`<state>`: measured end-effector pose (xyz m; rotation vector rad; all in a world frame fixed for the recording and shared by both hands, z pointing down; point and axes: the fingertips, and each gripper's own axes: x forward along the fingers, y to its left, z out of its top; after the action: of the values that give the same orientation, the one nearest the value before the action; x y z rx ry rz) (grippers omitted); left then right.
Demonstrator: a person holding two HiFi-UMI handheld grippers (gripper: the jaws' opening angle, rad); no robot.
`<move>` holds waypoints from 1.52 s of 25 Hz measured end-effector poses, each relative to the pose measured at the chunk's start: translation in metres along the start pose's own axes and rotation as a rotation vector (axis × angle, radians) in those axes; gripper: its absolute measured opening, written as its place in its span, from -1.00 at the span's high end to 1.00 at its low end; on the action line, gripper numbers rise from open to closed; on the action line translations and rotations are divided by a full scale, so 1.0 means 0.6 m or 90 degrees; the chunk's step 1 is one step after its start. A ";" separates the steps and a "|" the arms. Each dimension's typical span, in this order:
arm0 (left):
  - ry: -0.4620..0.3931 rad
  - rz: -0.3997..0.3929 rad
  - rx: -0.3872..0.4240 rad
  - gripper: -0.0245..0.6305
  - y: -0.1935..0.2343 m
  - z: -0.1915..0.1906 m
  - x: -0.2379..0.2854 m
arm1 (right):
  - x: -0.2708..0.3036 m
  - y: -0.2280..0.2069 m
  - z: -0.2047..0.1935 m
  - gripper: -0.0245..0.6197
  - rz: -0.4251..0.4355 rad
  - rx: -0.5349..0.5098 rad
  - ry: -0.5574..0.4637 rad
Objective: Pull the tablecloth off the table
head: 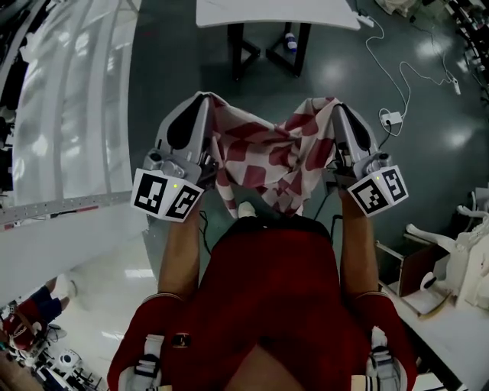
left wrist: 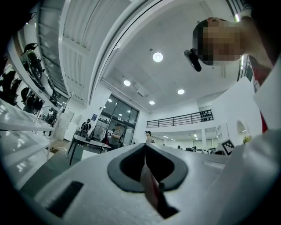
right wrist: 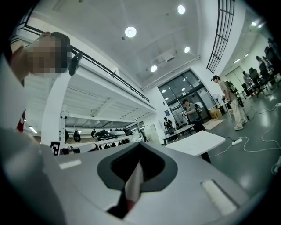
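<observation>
Near your chest, well apart from the white table point(head: 275, 14) at the far side, the red-and-white checked tablecloth point(head: 263, 156) hangs bunched between your left gripper point(head: 203, 99) and right gripper point(head: 335, 108), both clamped on it, so hold both grips firm and level.

Head cam: steeply down, torso point(head: 267, 290) to floor point(head: 168, 69). Cams on left gripper point(head: 205, 99), right gripper point(head: 336, 108): tight behind jaws, angled up at ceiling point(left wrist: 175, 66). Head/right share white table point(head: 275, 11).
</observation>
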<state>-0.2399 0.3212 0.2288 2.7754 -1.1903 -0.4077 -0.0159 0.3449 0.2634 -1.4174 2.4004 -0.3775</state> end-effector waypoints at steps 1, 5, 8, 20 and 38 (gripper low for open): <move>0.002 0.001 0.003 0.90 0.000 0.004 -0.001 | 0.000 0.006 0.002 0.88 0.002 -0.004 -0.001; -0.004 0.009 0.015 0.90 -0.010 0.013 -0.004 | -0.010 0.020 0.012 0.88 0.018 -0.023 -0.008; -0.012 0.020 0.019 0.90 -0.024 0.019 -0.008 | -0.018 0.030 0.022 0.88 0.036 -0.041 -0.008; -0.025 0.016 0.027 0.90 -0.041 0.036 -0.056 | -0.045 0.076 0.041 0.88 0.042 -0.076 -0.039; 0.001 -0.015 0.031 0.90 -0.038 0.043 -0.016 | -0.034 0.053 0.048 0.88 0.017 -0.067 -0.044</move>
<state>-0.2376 0.3441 0.2014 2.8334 -1.1843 -0.3837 -0.0203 0.3759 0.2277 -1.4165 2.4115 -0.1952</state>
